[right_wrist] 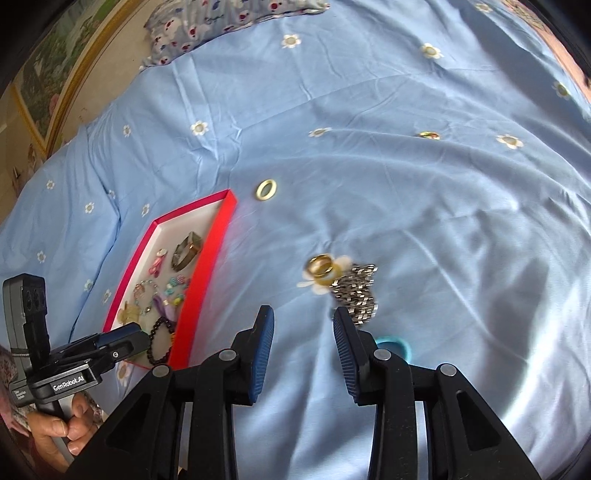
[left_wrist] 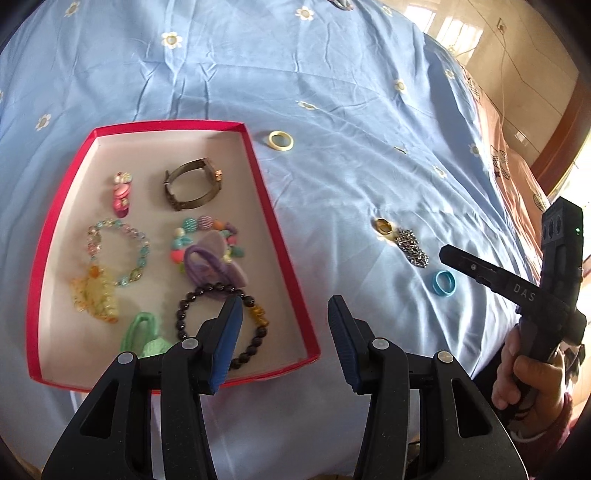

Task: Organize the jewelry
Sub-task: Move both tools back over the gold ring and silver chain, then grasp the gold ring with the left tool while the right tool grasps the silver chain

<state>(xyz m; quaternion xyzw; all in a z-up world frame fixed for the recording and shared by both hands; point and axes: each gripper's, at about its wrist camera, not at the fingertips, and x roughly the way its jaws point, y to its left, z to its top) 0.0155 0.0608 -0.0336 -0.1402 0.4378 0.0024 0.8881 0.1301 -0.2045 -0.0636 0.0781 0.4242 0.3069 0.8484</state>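
Observation:
A red tray on the blue bedsheet holds several pieces: a metal bangle, a black bead bracelet, bead bracelets and hair ties. My left gripper hovers open over the tray's near right corner with nothing between its fingers. Right of the tray lie a gold ring, a silver chain and a blue ring. My right gripper is open and empty just short of the gold ring and chain. Its right finger partly hides the blue ring.
A pale ring lies on the sheet past the tray's far right corner. A small colourful piece sits further back. A patterned pillow lies at the far edge. Hands hold both gripper handles.

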